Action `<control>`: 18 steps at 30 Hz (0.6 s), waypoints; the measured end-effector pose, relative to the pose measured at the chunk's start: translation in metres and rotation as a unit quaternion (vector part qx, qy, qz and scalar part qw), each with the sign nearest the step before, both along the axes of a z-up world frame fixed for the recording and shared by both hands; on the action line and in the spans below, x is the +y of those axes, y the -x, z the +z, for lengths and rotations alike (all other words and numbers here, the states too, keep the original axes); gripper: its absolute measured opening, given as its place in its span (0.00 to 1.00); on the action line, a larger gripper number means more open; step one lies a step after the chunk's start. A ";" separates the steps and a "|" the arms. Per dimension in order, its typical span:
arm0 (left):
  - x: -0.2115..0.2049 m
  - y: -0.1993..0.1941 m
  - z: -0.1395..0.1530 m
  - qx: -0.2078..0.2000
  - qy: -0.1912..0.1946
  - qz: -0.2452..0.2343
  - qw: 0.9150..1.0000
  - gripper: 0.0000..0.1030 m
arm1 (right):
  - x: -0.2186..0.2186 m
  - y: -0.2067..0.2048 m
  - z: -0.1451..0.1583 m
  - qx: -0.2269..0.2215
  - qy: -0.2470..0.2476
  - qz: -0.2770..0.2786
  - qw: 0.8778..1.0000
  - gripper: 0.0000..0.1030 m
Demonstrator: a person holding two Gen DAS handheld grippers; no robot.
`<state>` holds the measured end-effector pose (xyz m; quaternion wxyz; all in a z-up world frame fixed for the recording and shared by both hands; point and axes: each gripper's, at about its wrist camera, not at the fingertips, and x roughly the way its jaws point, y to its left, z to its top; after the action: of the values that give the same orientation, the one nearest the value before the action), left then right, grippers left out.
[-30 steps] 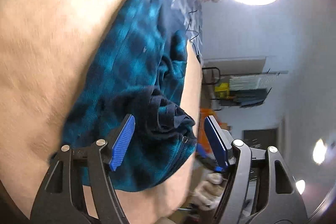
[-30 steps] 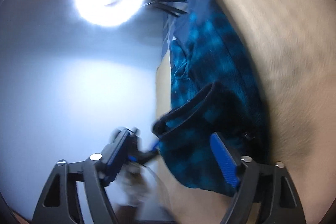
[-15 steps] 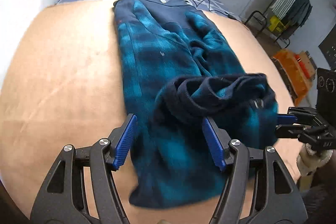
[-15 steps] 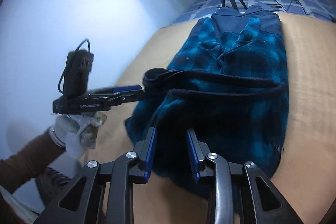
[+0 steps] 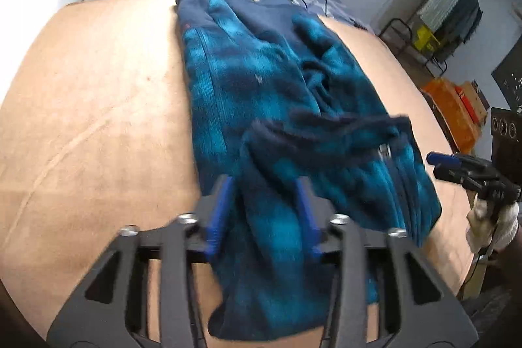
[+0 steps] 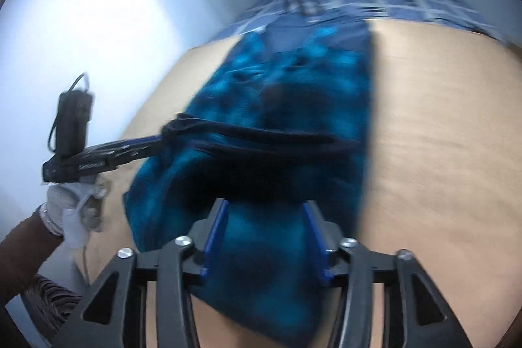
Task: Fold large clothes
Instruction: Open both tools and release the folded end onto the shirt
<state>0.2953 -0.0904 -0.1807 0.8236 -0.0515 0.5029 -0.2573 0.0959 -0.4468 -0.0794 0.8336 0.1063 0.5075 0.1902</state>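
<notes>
Fleece (image 5: 248, 77) lying lengthwise on tan bed (image 5: 98, 106), sides folded in, crosswise fold still undone. Left gripper (image 5: 264, 211) closing around near hem; right gripper (image 6: 266, 232) opening over it, gripping nothing.

A blue-and-navy checked fleece jacket (image 5: 261, 80) lies lengthwise down the tan surface (image 5: 98, 119), sides folded in to a narrow strip. Its dark-trimmed near end is rumpled and doubled back, zipper showing.
</notes>
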 end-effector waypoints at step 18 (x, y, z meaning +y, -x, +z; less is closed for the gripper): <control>0.012 0.015 -0.006 0.037 -0.003 0.052 0.998 0.19 | -0.004 0.018 -0.036 0.057 0.022 0.004 0.998 0.13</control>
<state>0.2801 -0.0788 -0.1870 0.8170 -0.0846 0.5301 -0.2105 0.0781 -0.4505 -0.1155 0.8050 0.0969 0.5582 0.1761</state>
